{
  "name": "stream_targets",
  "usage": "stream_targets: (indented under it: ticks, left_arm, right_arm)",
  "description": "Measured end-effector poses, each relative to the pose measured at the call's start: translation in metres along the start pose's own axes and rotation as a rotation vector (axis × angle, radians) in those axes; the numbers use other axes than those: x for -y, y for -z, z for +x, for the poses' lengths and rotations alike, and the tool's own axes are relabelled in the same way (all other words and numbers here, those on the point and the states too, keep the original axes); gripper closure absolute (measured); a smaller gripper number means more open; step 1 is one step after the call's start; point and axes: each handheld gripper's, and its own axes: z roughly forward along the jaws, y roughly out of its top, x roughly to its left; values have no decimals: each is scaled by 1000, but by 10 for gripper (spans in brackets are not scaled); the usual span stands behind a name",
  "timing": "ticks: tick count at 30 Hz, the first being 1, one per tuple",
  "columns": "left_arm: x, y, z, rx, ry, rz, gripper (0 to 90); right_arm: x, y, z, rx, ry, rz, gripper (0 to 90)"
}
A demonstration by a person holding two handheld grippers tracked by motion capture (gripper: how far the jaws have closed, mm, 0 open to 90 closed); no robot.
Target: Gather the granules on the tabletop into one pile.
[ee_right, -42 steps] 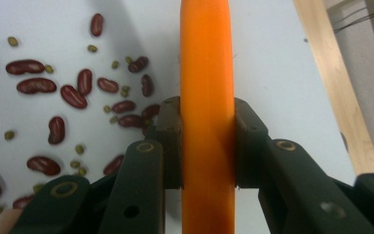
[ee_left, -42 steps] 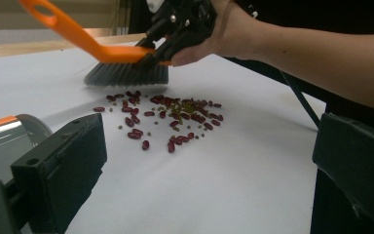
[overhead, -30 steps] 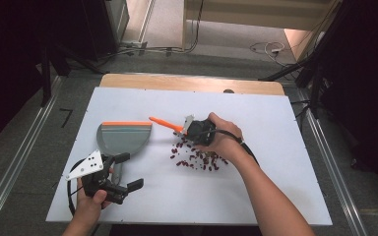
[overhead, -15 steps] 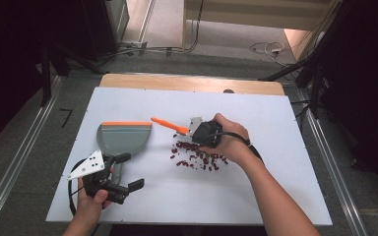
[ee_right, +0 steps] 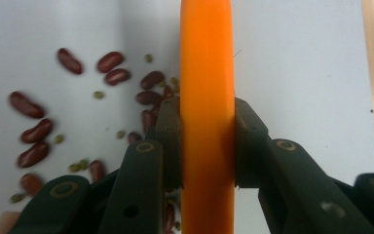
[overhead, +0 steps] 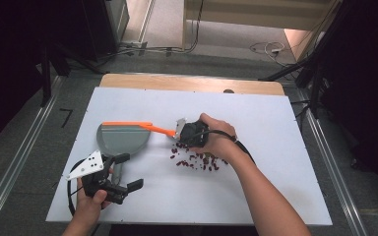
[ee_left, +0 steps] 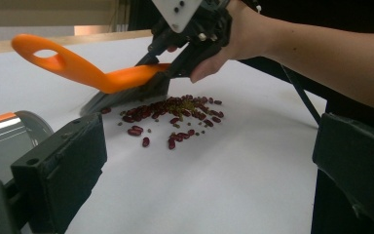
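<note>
Orange brush (overhead: 158,129): small hand brush, long axis running roughly across the table (overhead: 275,187), handle end with its hanging hole pointing toward the dustpan, bristle end by the beans. In the left gripper view the brush (ee_left: 92,73) sits tilted, handle raised, dark bristles down on the white surface at the edge of the pile. No readable writing or brand on brush, dustpan or grippers.

Beans (overhead: 197,160): loose scatter of dark red kidney beans with smaller green ones mixed in, mid-table, just under and to the near side of the right hand. In the right gripper view the beans (ee_right: 34,131) lie mostly to one side of the handle.

Right hand-held gripper (overhead: 191,133): jaws pressed in tight on the orange handle (ee_right: 207,122), one pad on each flat side, the handle running straight up between them. The hand wraps the gripper body from above.

Dustpan (overhead: 120,140): grey pan with orange rim strip, flat on the table, left of the beans and a little apart from them, the brush tip reaching its orange edge.

Left hand-held gripper (overhead: 123,172): near the front-left of the table, jaws spread wide, nothing between them; one jaw sits close to the dustpan's handle.
</note>
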Motion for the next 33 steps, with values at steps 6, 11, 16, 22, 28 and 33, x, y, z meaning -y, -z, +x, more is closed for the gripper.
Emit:
stream_targets:
  ticks: [6,11,16,22,28,33]
  left_arm:
    - [-1,-2,-2,1,-3,1,4]
    - [0,-3,-2,2,-6,7,4]
    - [0,-2,-1,-1,1,5,4]
    - [0,-3,0,-1,0,6,4]
    - [0,-3,-2,-1,-6,9,4]
    - [0,-3,-1,-4,0,7,4]
  right_arm:
    - [12,10,10,-28,20,-30,688]
    - [16,20,16,29,58,-50,688]
    - [16,38,6,25,-72,-111,688]
    - [7,58,7,-106,-300,-128,688]
    - [-6,47,20,-249,-460,-109,687]
    - [-13,35,29,-330,-621,-130,687]
